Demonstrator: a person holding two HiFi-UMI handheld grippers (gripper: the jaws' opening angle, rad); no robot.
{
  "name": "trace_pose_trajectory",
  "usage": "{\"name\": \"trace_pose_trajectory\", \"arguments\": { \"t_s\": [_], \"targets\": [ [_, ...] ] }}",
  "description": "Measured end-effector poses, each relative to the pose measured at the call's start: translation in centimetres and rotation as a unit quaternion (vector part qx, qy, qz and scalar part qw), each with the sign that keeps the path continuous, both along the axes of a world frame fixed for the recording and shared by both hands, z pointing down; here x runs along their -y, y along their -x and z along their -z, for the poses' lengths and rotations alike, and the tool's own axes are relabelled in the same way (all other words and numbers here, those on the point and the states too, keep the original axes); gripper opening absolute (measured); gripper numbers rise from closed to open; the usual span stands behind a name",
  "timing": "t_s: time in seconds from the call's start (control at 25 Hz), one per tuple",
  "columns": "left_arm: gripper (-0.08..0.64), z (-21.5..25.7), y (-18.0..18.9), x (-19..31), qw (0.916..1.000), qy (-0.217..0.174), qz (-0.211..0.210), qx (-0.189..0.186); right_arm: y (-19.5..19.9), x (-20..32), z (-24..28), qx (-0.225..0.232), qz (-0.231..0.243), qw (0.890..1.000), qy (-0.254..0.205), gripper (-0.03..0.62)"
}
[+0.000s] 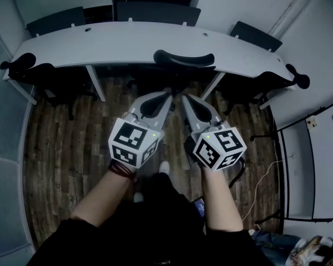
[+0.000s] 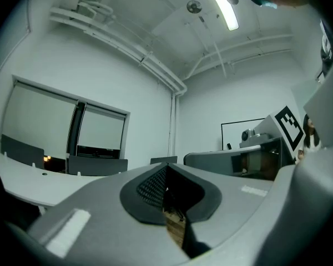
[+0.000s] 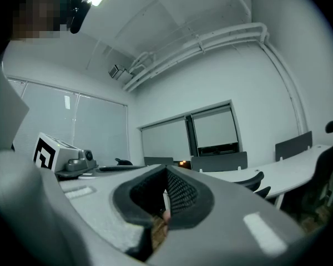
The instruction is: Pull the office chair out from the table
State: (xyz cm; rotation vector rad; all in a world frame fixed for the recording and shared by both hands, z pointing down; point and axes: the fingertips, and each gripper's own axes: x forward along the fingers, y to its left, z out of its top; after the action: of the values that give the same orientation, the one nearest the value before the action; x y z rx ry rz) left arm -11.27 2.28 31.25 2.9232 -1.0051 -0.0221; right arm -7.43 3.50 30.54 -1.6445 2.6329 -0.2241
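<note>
The black office chair [image 1: 184, 58] is tucked under the curved white table [image 1: 127, 43]; only the top of its back shows past the table's near edge. In the head view both grippers point level at it, side by side and a little short of it. The left gripper [image 1: 168, 93] is shut with nothing in it, and so is the right gripper [image 1: 185, 99]. In the left gripper view the left gripper [image 2: 166, 192] has its dark pads pressed together. In the right gripper view the right gripper [image 3: 165, 199] looks the same. The jaws hide the chair in both gripper views.
More black chairs stand under the table's left end [image 1: 28, 68] and right end [image 1: 277, 81], and several stand behind it [image 1: 155, 13]. A white counter [image 1: 322, 165] runs along the right, with a thin cable [image 1: 265, 179] on the wooden floor [image 1: 61, 148].
</note>
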Motion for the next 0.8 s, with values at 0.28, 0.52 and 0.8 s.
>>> {"name": "trace_pose_trajectory", "arguments": {
  "t_s": [0.28, 0.52, 0.8],
  "targets": [
    [0.004, -0.9, -4.3, 6.5, 1.0000, 0.004, 0.002, 0.007, -4.8, 6.7, -1.0, 0.014, 0.001, 1.000, 0.008, 0.000],
    [0.004, -2.0, -8.2, 12.4, 0.9997, 0.021, 0.006, 0.009, -8.3, 12.7, -1.8, 0.023, 0.008, 1.000, 0.019, 0.000],
    [0.005, -1.8, -11.6, 18.0, 0.9994, 0.023, 0.022, 0.012, -11.9, 18.4, -1.6, 0.036, 0.025, 0.999, 0.023, 0.000]
  ]
}}
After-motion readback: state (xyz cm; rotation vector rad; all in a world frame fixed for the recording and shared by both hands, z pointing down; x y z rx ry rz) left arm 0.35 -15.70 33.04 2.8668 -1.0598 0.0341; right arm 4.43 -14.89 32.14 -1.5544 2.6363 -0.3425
